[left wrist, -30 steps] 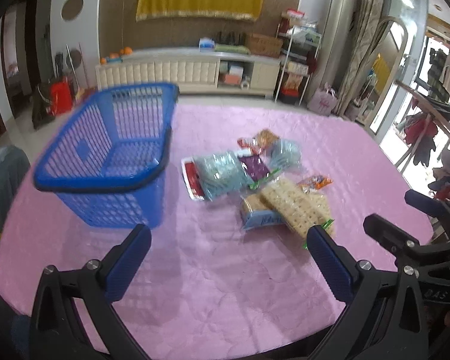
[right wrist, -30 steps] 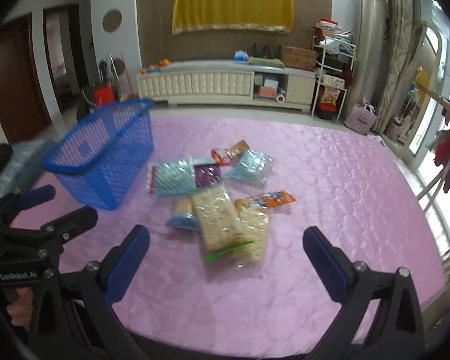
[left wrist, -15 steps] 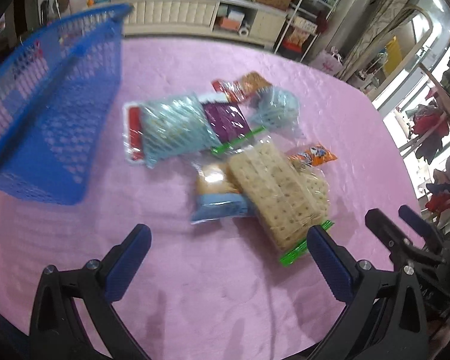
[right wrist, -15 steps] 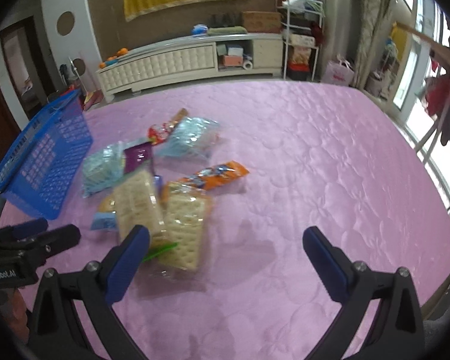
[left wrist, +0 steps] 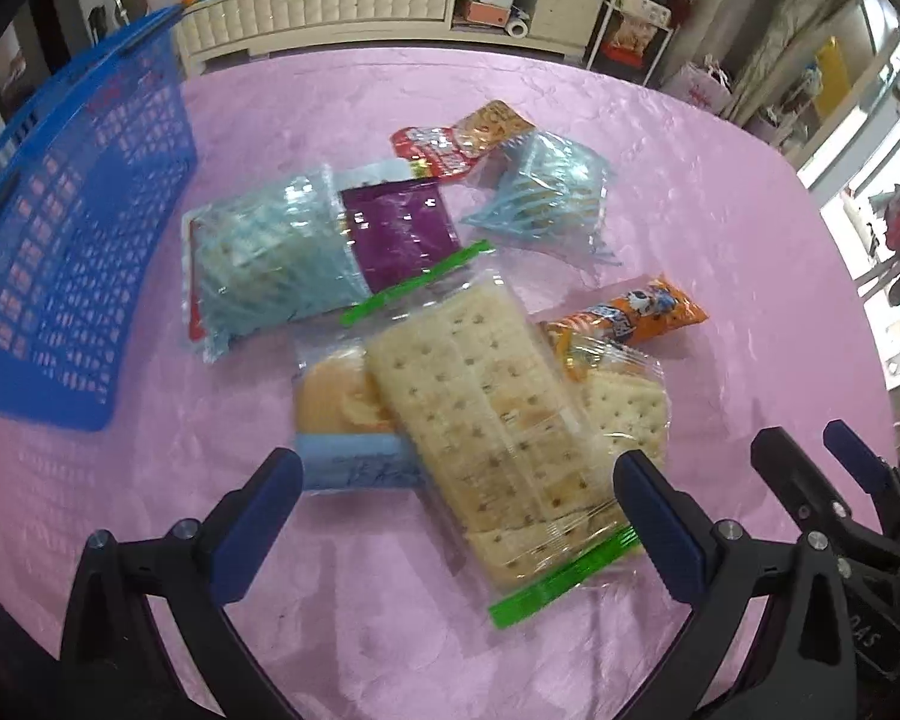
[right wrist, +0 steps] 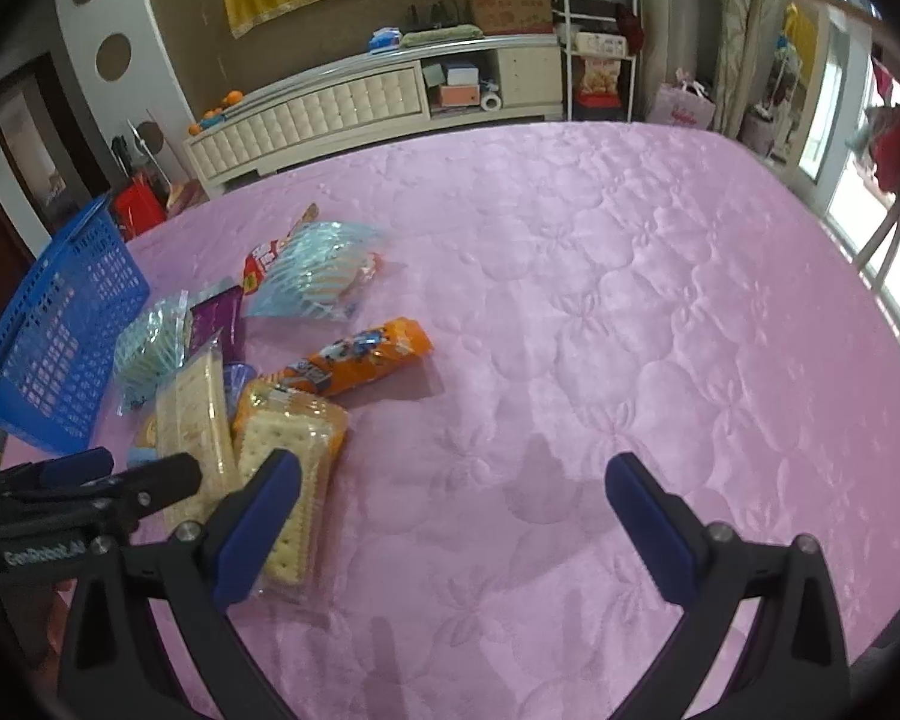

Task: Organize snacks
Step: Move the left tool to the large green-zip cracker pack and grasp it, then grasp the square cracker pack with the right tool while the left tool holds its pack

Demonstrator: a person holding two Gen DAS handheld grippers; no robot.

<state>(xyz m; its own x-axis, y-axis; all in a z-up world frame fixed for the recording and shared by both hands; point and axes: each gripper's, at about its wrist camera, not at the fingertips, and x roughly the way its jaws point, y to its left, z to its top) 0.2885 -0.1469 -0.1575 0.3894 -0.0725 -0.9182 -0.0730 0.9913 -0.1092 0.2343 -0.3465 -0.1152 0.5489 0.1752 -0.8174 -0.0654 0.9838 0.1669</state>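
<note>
A pile of snack packets lies on the pink tablecloth (left wrist: 660,180). A long cracker pack with green ends (left wrist: 486,414) lies on top, over a bun in a blue wrapper (left wrist: 342,408) and a second cracker pack (left wrist: 624,408). An orange packet (left wrist: 636,312), a purple packet (left wrist: 396,228), two pale blue packs (left wrist: 270,258) and a red packet (left wrist: 444,144) lie behind. A blue basket (left wrist: 72,228) stands at the left. My left gripper (left wrist: 456,480) is open just above the long cracker pack. My right gripper (right wrist: 450,480) is open and empty, right of the pile (right wrist: 288,420).
The right gripper shows at the lower right of the left wrist view (left wrist: 828,498). The left gripper shows at the lower left of the right wrist view (right wrist: 90,492). A cream sideboard (right wrist: 360,102) and shelves stand beyond the table's far edge.
My left gripper has moved forward and down onto the snack pile, so the long cracker pack now sits between its fingers. My right gripper has swung right, away from the pile.
</note>
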